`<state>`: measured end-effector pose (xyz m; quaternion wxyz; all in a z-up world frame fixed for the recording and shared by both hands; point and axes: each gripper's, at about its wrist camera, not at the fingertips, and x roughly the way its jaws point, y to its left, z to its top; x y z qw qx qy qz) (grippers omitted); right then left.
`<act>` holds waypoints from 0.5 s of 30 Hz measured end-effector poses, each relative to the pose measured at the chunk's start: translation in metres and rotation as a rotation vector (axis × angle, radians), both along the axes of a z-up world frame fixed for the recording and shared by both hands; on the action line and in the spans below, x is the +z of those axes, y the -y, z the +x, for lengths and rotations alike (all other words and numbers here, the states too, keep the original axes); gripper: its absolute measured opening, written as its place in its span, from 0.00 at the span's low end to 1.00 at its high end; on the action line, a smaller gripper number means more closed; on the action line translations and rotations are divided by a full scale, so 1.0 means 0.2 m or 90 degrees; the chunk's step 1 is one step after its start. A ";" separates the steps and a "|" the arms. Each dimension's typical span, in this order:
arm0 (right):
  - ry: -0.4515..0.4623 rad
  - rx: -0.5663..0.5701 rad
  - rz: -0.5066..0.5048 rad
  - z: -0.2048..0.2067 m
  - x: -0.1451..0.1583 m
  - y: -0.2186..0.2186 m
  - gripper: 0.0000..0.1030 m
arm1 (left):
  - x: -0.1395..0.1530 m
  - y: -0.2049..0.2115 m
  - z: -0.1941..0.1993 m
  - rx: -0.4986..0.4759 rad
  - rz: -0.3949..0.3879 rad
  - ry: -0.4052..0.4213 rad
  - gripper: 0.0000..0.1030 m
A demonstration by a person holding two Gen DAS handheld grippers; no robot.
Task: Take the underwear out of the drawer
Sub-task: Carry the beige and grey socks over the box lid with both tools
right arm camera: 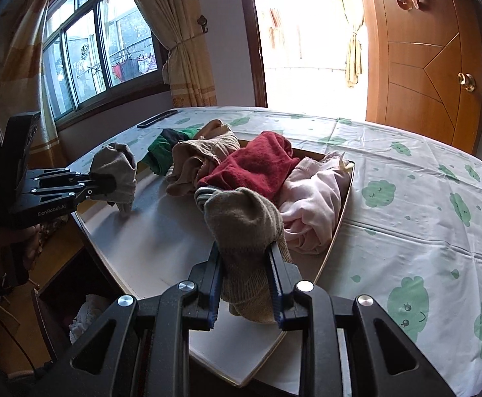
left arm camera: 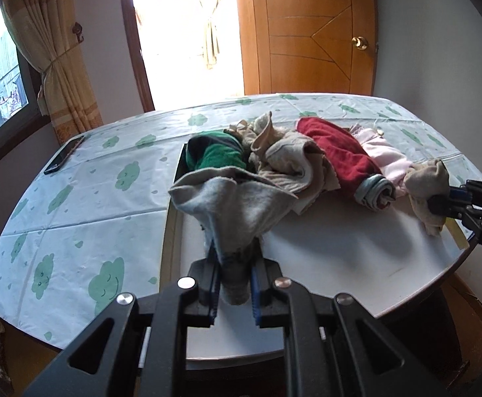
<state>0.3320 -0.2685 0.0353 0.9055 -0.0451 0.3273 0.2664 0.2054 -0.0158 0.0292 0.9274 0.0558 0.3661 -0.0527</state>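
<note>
A white-bottomed drawer (left arm camera: 323,248) (right arm camera: 154,241) lies on a bed with a cloud-print sheet. My left gripper (left arm camera: 235,264) (right arm camera: 108,185) is shut on a grey piece of underwear (left arm camera: 227,205) (right arm camera: 118,165), which hangs bunched above the drawer's left side. My right gripper (right arm camera: 245,258) (left arm camera: 439,203) is shut on a tan piece of underwear (right arm camera: 241,218) (left arm camera: 426,185), lifted just in front of the pile. At the drawer's far end is a heap of green (left arm camera: 221,158), beige (left arm camera: 284,162), dark red (left arm camera: 336,162) and pink (left arm camera: 386,162) garments.
The sheet (left arm camera: 92,198) stretches left, right and beyond the drawer. A dark phone (left arm camera: 64,155) lies near its far left edge. A wooden door (left arm camera: 307,33) and a bright doorway stand behind. A hand (right arm camera: 9,241) holds the left gripper above an open wooden compartment (right arm camera: 75,297).
</note>
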 end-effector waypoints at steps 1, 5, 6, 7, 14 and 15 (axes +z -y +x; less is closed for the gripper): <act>-0.007 0.001 -0.002 0.01 -0.01 0.00 0.26 | -0.01 0.00 0.01 0.001 -0.003 -0.009 0.12; -0.024 -0.001 -0.018 0.04 -0.02 -0.02 0.26 | -0.01 0.00 0.04 0.002 0.000 -0.023 0.12; -0.030 -0.003 -0.022 0.05 -0.03 -0.03 0.26 | -0.01 0.00 0.04 0.002 0.002 -0.029 0.12; -0.034 -0.004 -0.023 0.06 -0.03 -0.03 0.27 | -0.01 0.00 0.05 0.002 0.002 -0.035 0.12; -0.052 -0.015 -0.034 0.12 -0.04 -0.05 0.27 | -0.02 0.00 0.12 0.009 0.009 -0.066 0.13; -0.054 -0.014 -0.036 0.12 -0.04 -0.06 0.28 | -0.02 0.01 0.13 0.009 0.013 -0.072 0.13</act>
